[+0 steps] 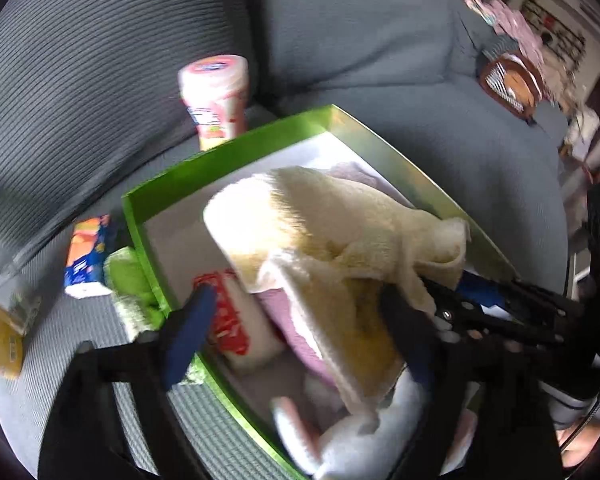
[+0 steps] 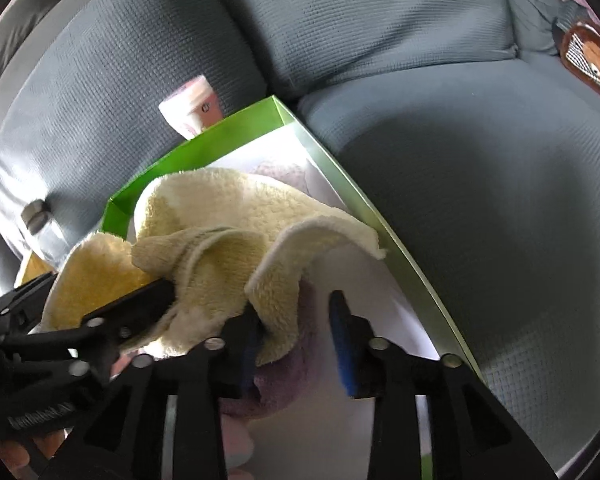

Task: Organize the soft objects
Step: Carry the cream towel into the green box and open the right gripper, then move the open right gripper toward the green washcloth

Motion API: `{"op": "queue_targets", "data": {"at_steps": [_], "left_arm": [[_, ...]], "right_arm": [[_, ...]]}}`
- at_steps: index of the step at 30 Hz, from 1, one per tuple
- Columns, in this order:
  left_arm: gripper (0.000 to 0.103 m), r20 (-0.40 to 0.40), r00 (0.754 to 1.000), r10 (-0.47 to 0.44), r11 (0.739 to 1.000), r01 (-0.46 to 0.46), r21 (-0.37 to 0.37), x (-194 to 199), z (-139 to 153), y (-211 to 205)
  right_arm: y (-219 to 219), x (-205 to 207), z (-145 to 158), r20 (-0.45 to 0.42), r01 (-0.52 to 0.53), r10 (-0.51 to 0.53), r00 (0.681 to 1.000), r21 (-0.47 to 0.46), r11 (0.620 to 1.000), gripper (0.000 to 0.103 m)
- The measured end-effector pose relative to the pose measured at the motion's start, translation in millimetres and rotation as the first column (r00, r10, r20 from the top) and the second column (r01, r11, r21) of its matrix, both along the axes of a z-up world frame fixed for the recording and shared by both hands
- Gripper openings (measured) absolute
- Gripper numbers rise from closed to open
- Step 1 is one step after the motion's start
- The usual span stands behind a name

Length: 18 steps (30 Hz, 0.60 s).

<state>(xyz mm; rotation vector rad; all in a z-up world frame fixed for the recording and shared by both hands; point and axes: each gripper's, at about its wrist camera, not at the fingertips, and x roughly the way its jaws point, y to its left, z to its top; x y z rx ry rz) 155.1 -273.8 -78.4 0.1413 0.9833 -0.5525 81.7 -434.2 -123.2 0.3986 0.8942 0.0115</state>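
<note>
A cream-yellow towel (image 1: 332, 216) (image 2: 228, 208) lies crumpled in the green box (image 1: 172, 176) (image 2: 236, 128) on the grey sofa. Under it are a pink cloth (image 1: 284, 312) (image 2: 284, 372), a red-and-white packet (image 1: 236, 320) and a white plush item (image 1: 364, 432). My left gripper (image 1: 300, 336) stands wide open over the box, the towel's edge draped on its right finger. My right gripper (image 2: 296, 340) is open too, a gap showing between its pads and a towel corner hanging over its left finger. Each gripper's black fingers show at the edge of the other's view.
A pink canister (image 1: 216, 96) (image 2: 192, 112) stands behind the box against the sofa back. Left of the box lie an orange-and-blue tissue packet (image 1: 86, 256), a green cloth (image 1: 130, 280) and a yellow item (image 1: 0, 336). A brown object (image 1: 508, 84) sits far right.
</note>
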Motion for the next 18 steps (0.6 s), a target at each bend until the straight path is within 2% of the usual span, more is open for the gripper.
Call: {"op": "queue_targets", "data": {"at_steps": [3,6,7,9,10,14,16,18], "left_arm": [[0.089,0.022,0.999,0.024,0.999,-0.023,-0.035,-3.7,15.5,18.2],[0.103,0.061,0.998,0.033,0.997,-0.029,-0.075,-12.0,35.9,37.0],[0.102,0.078,0.996,0.039,0.995,-0.032,-0.093,-16.7,43.1,43.9],[0.102,0.101,0.993,0.053,0.991,-0.040,-0.127,-23.4,56.1,58.7],[0.102,0.109,0.992,0.062,0.989,-0.046,-0.141,-27.3,61.4,66.2],[0.102,0.138,0.985,0.100,0.984,-0.077,-0.160,-44.3,72.8,90.8],[0.102,0.142,0.983,0.116,0.981,-0.091,-0.170,-56.1,73.5,107.5],[0.102,0.143,0.980,0.140,0.977,-0.113,-0.179,-66.8,70.8,125.1]], "right_arm": [[1.2,-11.4,11.5,0.035,0.008,-0.007,0.999,-0.027,1.000,0.048],[0.6,-25.0,27.9,0.089,0.025,-0.021,0.996,-0.040,0.999,0.050],[1.1,-27.6,31.8,0.104,0.028,-0.024,0.994,-0.044,0.999,0.051],[3.0,-39.5,43.8,0.146,0.045,-0.036,0.989,-0.060,0.997,0.064],[4.2,-43.9,47.9,0.161,0.048,-0.037,0.986,-0.065,0.997,0.066],[13.8,-62.1,66.3,0.221,0.041,-0.024,0.975,-0.073,0.996,0.067],[23.6,-72.0,74.0,0.252,0.007,0.011,0.968,-0.069,0.998,0.067],[36.0,-84.3,81.5,0.288,-0.044,0.065,0.956,-0.076,0.996,0.071]]}}
